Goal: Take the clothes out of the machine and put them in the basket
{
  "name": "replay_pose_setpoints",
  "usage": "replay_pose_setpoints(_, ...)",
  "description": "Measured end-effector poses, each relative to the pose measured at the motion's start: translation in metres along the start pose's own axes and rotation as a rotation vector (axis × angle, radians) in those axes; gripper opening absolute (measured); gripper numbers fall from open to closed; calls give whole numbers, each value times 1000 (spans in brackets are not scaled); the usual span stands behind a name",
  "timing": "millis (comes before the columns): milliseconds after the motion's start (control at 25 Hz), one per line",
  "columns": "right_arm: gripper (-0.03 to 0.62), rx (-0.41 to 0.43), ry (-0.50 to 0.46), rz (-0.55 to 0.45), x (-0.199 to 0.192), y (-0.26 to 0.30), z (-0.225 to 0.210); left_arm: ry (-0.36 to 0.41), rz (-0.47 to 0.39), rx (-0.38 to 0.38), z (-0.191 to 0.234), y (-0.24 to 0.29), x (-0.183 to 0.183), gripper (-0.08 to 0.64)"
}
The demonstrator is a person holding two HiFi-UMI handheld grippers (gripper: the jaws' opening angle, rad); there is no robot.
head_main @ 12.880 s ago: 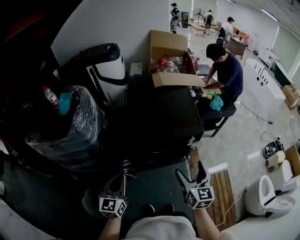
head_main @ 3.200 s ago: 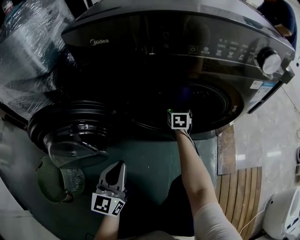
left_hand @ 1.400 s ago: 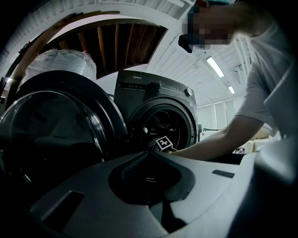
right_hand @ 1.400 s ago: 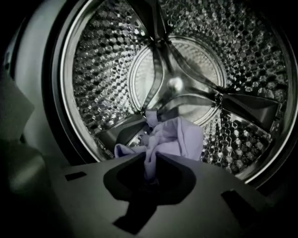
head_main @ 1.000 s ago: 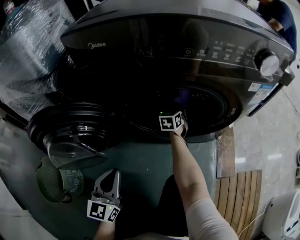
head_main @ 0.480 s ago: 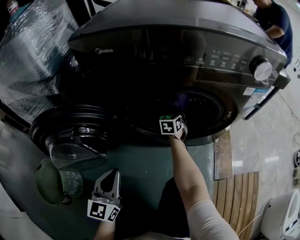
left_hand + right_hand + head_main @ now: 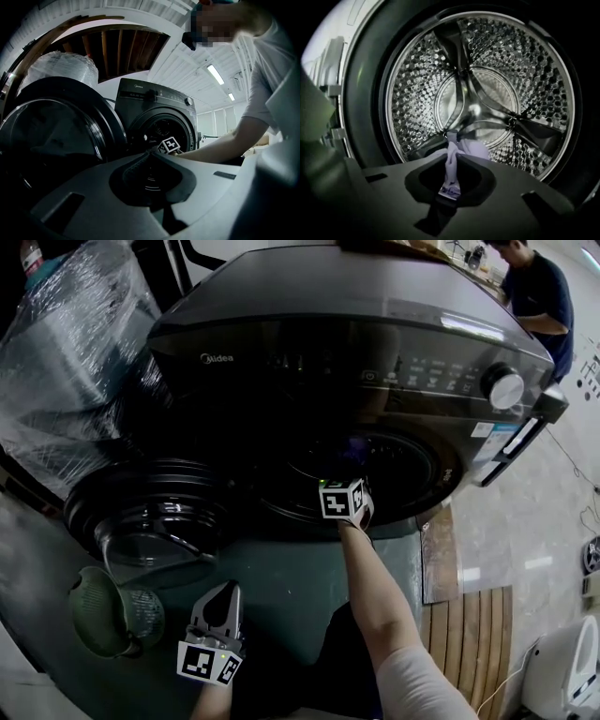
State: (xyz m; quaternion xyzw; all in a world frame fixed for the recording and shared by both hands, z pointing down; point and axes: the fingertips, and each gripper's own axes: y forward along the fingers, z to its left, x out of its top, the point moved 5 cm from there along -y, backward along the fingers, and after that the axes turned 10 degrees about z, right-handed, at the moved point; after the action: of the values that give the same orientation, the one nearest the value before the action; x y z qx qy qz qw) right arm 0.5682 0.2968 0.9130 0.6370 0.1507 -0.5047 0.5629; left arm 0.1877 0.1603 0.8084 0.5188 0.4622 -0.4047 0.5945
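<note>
The pale lilac cloth garment (image 7: 461, 151) is bunched and pinched in the right claw (image 7: 452, 140). The dark grey front-loading washing machine (image 7: 375, 324) has its round door (image 7: 150, 517) open. The green mesh basket (image 7: 103, 610) sits beside the door.

A plastic-wrapped bundle (image 7: 80, 371) carries a bottle (image 7: 31, 256) at its top. Far right of the bundle stands a person in a dark shirt (image 7: 536, 294); well below and right lies a wooden slat mat (image 7: 473, 643).

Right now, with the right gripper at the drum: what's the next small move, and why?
Probably pull the right gripper straight back out of the drum. Its jaws are shut on the pale garment, which trails inside the mouth. The green basket sits beside the open door.
</note>
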Motion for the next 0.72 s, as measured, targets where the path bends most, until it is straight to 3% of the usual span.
replay_pose_setpoints(720,49,6,14,-119,34,-65,-12,-34,-44,-43,1,-2,2,21)
